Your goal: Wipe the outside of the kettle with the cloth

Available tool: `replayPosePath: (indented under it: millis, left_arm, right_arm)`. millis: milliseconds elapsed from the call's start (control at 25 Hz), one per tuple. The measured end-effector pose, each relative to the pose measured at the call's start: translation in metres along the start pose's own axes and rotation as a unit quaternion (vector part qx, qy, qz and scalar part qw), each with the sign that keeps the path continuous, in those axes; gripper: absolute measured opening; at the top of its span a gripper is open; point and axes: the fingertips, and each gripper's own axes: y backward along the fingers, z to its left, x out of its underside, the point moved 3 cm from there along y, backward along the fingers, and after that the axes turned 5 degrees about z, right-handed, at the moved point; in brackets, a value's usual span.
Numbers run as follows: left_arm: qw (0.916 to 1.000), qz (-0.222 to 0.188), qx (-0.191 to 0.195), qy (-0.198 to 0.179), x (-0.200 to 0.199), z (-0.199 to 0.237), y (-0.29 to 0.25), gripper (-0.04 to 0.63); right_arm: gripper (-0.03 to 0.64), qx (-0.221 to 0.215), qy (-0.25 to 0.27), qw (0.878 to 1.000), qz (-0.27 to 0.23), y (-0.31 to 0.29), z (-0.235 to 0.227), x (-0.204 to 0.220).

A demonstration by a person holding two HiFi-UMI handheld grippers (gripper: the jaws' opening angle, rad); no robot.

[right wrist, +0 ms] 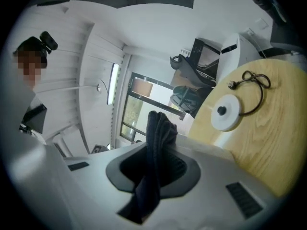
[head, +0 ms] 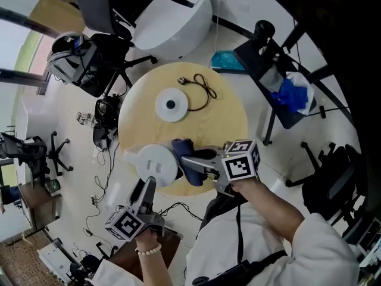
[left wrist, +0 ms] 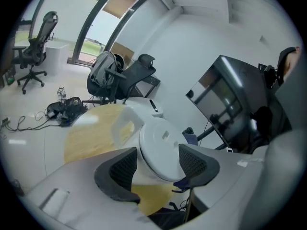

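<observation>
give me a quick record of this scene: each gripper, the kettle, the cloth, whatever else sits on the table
left gripper: open, jaws either side of the white plastic kettle
right gripper: shut on the dark blue cloth
kettle: upright near the edge of the round wooden table, off its base
cloth: beside the kettle, contact unclear
round white kettle base: mid-table, with black cord looped beside it

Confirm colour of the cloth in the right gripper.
Plain dark navy cloth; clearest in the right gripper view.
</observation>
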Motion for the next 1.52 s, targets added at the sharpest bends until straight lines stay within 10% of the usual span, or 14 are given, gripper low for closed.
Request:
replayPosePath:
  millis: [320,760,1520]
  left_arm:
    - [0.9994,-0.008,-0.021,-0.028,-0.002,0.005,-0.008,0.252]
    - [0.9985,0.038,-0.013,-0.037,0.025,-0.018,-0.006,0.279]
    - [0.9938,0.094,0.028,-0.051,0.059,-0.047,-0.010,0.277]
  right_arm:
    - [0.067,-0.033,-0.021,0.998,-0.038,0.003,0.011,0.006]
    - [0.069,0.048,-0.029,0.996,-0.073,0.002,-0.055,0.001]
    - [0.069,0.170,-0.091,0.980,0.054,0.004,-0.179,0.057]
